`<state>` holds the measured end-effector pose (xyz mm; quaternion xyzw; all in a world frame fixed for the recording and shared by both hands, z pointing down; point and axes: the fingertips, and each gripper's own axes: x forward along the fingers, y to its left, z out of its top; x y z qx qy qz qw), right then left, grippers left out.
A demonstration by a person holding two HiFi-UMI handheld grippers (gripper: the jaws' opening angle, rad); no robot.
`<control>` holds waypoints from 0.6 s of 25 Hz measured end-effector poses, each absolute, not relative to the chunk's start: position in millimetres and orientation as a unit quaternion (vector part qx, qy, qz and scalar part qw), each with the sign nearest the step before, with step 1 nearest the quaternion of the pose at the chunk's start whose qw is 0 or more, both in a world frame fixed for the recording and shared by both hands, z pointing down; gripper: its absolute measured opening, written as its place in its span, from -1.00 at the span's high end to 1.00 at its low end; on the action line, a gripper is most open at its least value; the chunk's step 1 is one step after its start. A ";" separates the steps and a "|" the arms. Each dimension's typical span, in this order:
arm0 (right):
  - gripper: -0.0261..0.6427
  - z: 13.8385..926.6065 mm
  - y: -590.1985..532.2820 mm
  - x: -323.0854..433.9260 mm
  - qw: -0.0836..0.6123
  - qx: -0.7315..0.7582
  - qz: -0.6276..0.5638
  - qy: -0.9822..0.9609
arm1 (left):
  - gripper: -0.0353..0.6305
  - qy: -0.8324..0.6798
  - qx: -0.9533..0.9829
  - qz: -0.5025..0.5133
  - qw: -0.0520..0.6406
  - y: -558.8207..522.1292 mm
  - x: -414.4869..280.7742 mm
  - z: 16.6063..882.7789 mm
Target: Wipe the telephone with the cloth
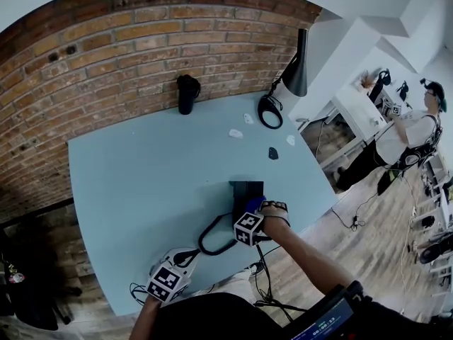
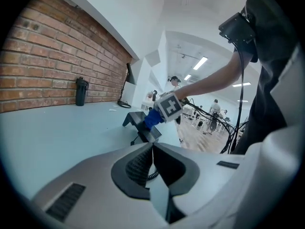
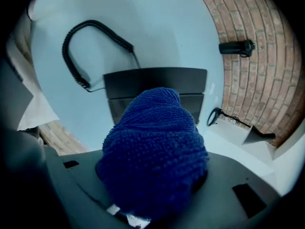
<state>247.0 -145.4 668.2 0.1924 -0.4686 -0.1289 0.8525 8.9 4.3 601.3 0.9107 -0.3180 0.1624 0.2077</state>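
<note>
Near front edge of pale blue counter (image 1: 141,176), my right tool (image 1: 250,211) grips bunched dark-blue terry cloth (image 3: 155,151) against black desk telephone (image 3: 155,80). My left tool (image 2: 152,147) closed, empty, near black coiled cord (image 1: 212,236).

Head view looks steeply down; both gripper views, close in, apparently share the telephone (image 3: 152,78).
</note>
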 end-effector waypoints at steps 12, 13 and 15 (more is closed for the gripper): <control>0.33 680.2 -206.5 270.8 0.861 0.230 -0.147 -0.429 | 0.83 -0.330 0.904 0.164 0.218 3.9 1.9 602.3; 0.33 682.4 -207.5 271.2 0.862 0.229 -0.155 -0.424 | 0.83 -0.329 0.904 0.165 0.219 2.7 2.2 603.5; 0.33 683.5 -212.8 269.9 0.864 0.225 -0.169 -0.417 | 0.83 -0.324 0.905 0.167 0.220 -0.8 4.7 606.5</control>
